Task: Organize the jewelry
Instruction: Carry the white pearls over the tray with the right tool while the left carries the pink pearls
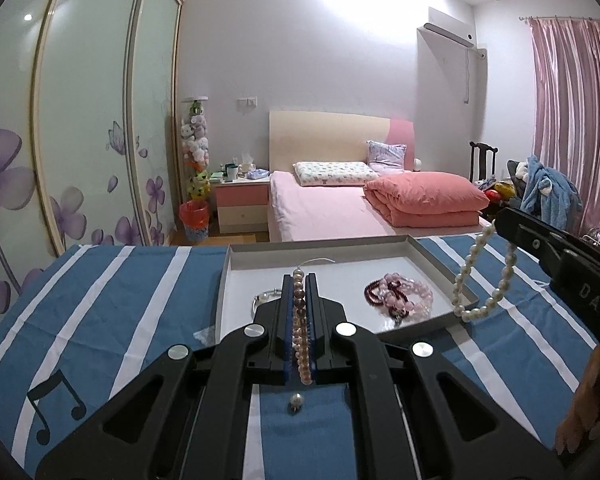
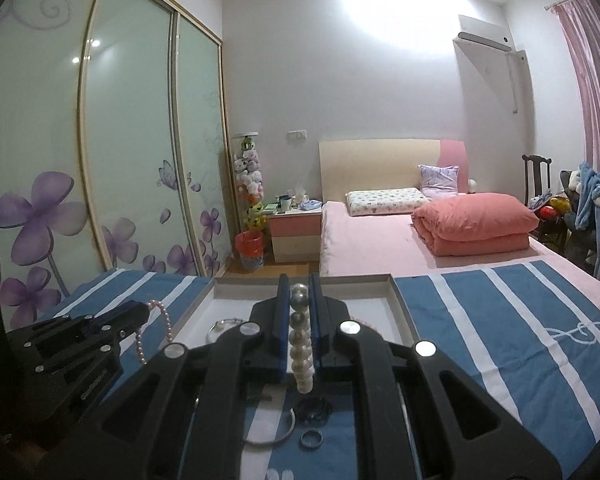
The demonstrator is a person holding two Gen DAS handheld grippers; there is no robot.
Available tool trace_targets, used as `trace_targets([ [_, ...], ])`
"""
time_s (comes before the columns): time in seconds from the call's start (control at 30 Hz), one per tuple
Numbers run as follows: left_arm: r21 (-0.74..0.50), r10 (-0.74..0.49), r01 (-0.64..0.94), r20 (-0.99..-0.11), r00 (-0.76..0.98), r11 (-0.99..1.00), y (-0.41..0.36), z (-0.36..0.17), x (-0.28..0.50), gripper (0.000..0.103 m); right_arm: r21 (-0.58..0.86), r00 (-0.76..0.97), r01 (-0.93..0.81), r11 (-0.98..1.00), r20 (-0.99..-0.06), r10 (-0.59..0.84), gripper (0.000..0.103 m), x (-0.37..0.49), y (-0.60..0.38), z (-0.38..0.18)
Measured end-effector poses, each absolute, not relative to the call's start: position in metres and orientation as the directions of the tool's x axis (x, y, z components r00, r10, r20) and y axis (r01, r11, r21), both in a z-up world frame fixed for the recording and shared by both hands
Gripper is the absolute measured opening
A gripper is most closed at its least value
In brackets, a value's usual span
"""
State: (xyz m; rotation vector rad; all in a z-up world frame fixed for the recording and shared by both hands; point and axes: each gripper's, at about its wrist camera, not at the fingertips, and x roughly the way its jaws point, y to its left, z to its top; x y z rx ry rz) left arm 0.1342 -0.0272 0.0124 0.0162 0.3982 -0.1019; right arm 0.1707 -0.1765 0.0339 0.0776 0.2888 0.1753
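- Left gripper (image 1: pixel 299 280) pinches a pink bead bracelet (image 1: pixel 300 320) above the tray (image 1: pixel 440 264).
- Right gripper (image 2: pixel 300 280) clamps a white pearl bracelet (image 2: pixel 301 344) over the striped cloth (image 2: pixel 480 320).

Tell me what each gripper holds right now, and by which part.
Left gripper pinches the pink pearl strand along a run of beads. Right gripper pinches the white pearl strand likewise, its loop hanging free.

Left gripper (image 1: pixel 299 280), right gripper (image 2: pixel 300 280): matte black linkages, silver round rivets, blue-lined fingers; side lettering "DAS".
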Motion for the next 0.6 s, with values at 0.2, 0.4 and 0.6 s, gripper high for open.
trace_targets([
  [0.2, 0.002, -0.087, 0.095, -0.392, 0.916, 0.995, -0.029, 0.012, 0.153, 0.006, 0.105, 0.948, -0.142, 0.984, -0.273, 0.165, 0.01, 0.193, -0.178, 0.036],
  [0.4, 0.002, -0.096, 0.107, -0.418, 0.903, 0.994, -0.033, 0.004, 0.178, 0.006, 0.128, 0.938, -0.137, 0.982, -0.301, 0.17, 0.01, 0.224, -0.18, 0.03],
  [0.6, -0.016, -0.111, 0.116, -0.451, 0.886, 0.993, -0.033, -0.004, 0.206, 0.006, 0.176, 0.916, -0.139, 0.975, -0.351, 0.194, 0.01, 0.262, -0.182, 0.018],
])
